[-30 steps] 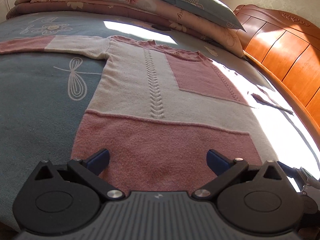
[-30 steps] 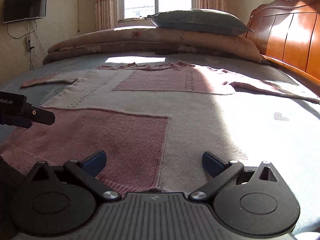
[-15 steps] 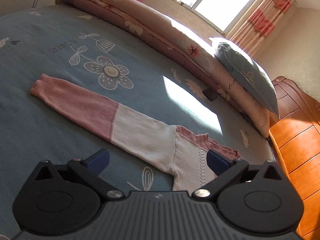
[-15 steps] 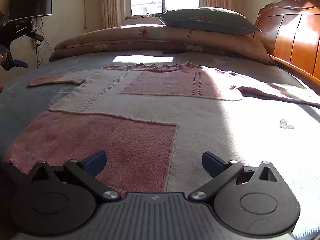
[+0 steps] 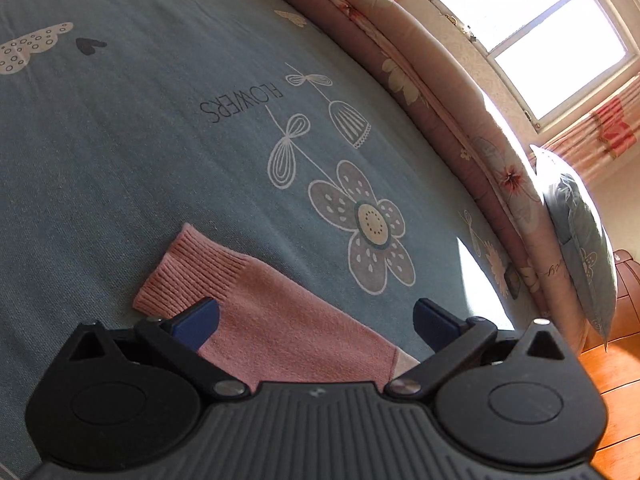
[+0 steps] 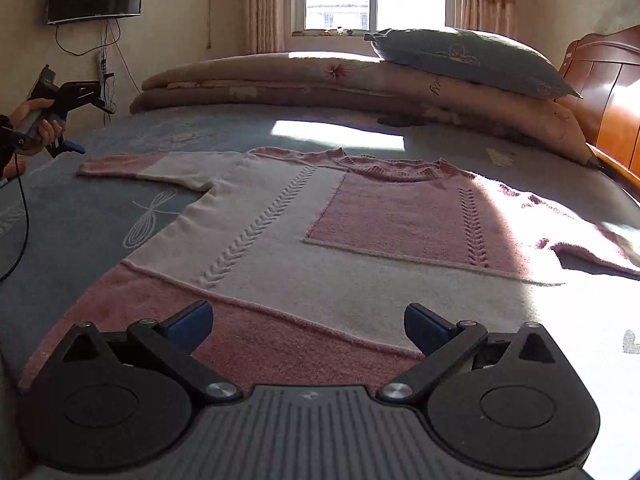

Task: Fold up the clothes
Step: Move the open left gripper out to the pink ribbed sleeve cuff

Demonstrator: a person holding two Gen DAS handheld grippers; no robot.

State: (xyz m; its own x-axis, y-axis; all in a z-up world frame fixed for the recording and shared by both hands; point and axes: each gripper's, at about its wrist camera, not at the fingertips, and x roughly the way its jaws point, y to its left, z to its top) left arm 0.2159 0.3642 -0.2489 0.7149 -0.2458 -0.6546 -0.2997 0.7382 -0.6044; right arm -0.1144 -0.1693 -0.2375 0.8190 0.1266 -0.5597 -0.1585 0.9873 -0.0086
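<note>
Only the right view shows the whole sweater (image 6: 304, 240); both hand-held grippers (image 5: 316, 320) (image 6: 308, 322) gape wide, empty.

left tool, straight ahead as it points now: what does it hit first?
Most likely the pink ribbed cuff of the sweater's sleeve, which lies on the blue bedsheet just ahead of the open left tool. Beyond it is only bare sheet. How high the tool sits above the cuff is unclear.
</note>
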